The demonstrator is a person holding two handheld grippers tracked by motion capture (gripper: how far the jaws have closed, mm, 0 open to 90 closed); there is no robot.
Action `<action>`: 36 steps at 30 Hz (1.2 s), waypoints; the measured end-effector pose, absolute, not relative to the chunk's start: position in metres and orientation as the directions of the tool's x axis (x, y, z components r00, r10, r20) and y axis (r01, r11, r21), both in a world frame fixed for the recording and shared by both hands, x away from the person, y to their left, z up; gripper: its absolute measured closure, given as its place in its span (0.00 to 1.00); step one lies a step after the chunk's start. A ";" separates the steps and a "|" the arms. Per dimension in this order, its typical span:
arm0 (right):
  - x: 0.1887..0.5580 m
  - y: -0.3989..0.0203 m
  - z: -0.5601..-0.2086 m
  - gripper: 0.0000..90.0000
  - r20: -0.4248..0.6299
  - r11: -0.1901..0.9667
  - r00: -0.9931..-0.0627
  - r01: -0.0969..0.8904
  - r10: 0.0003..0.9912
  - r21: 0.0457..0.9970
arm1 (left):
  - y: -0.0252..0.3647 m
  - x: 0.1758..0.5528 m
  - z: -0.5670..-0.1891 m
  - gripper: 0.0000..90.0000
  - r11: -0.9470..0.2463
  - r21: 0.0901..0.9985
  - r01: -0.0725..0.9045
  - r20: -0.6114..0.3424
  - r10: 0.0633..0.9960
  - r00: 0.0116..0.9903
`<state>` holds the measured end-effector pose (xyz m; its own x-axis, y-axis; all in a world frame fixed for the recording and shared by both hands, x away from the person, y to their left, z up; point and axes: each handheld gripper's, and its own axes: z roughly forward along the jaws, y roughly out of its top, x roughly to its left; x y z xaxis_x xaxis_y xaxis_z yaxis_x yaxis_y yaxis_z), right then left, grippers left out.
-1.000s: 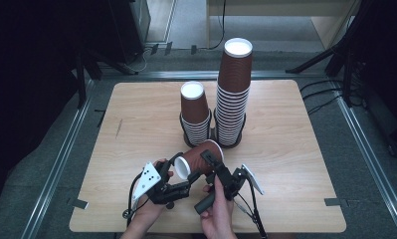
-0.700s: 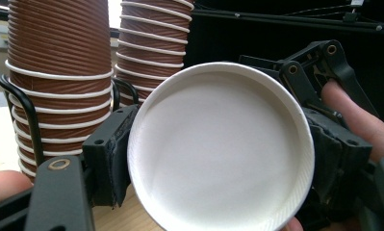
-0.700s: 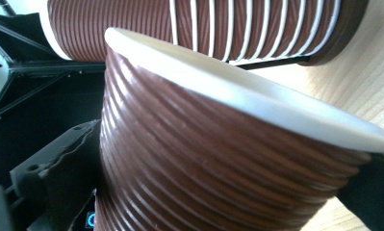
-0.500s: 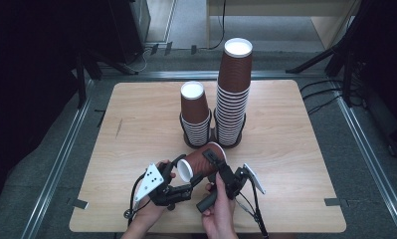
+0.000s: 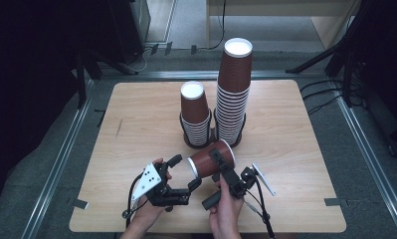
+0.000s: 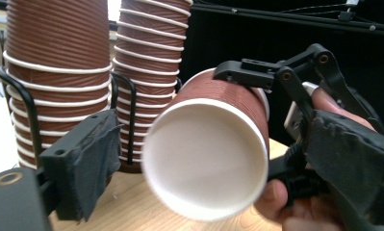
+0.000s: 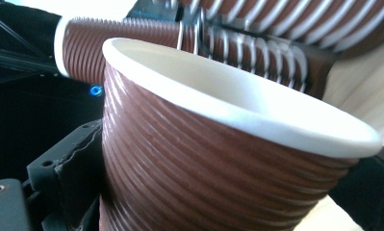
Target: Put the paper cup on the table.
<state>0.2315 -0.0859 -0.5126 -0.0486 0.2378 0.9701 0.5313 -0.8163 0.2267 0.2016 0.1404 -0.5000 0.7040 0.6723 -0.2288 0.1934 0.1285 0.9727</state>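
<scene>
brown paper cup point(image 5: 210, 158), seen from the high view: held on its side above the near middle of the wooden table point(image 5: 136, 129), white base turned toward the left gripper point(image 5: 183, 174), mouth toward the holders. clamped across its ribbed wall by the right gripper point(image 5: 220, 162), jaws closed on it. left gripper spread wide, one jaw on either side of the cup's base, gripping nothing. just behind the cup, two black wire holders, touching each other: short stack of cups point(image 5: 195, 112) on the left, tall stack of cups point(image 5: 233, 89) on the right, both upside down. beyond the table, grey floor, metal rails and dark stands.

from the left gripper view: white round base of the cup point(image 6: 206, 159) dead centre between two padded jaws standing well apart, neither clearly touching it. right gripper's black linkage point(image 6: 276, 77) lying over the top of the cup wall, a hand point(image 6: 295, 207) behind and below. both stacks point(image 6: 59, 72) behind at left, wire of the holder curving around them.

from the right gripper view: cup wall point(image 7: 204, 183) huge and close, white rim point(image 7: 257, 113) running across, hiding the far jaw almost wholly; one padded jaw pressed at its left. stacks point(image 7: 257, 48) blurred behind, tilted by the camera.
</scene>
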 end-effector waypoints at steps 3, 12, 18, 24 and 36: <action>0.233 -0.094 -0.511 0.05 0.946 -0.818 -0.070 0.485 0.317 0.310 | 0.144 0.205 -0.501 0.02 0.122 0.964 0.237 -0.255 0.678 0.690; 0.235 -0.110 -0.509 0.05 0.853 -0.767 -0.107 0.390 0.511 0.509 | 0.158 0.209 -0.503 0.00 0.109 0.957 0.268 -0.260 0.730 0.632; 0.236 -0.117 -0.506 0.05 0.768 -0.700 -0.140 0.334 0.625 0.631 | 0.172 0.212 -0.508 0.00 0.110 0.954 0.278 -0.259 0.771 0.582; 0.237 -0.123 -0.503 0.05 0.687 -0.629 -0.153 0.301 0.710 0.717 | 0.185 0.212 -0.516 0.00 0.101 0.948 0.301 -0.256 0.804 0.536; 0.238 -0.146 -0.494 0.05 0.438 -0.398 -0.236 0.200 0.867 0.895 | 0.221 0.213 -0.526 0.00 0.162 0.929 0.332 -0.302 0.851 0.430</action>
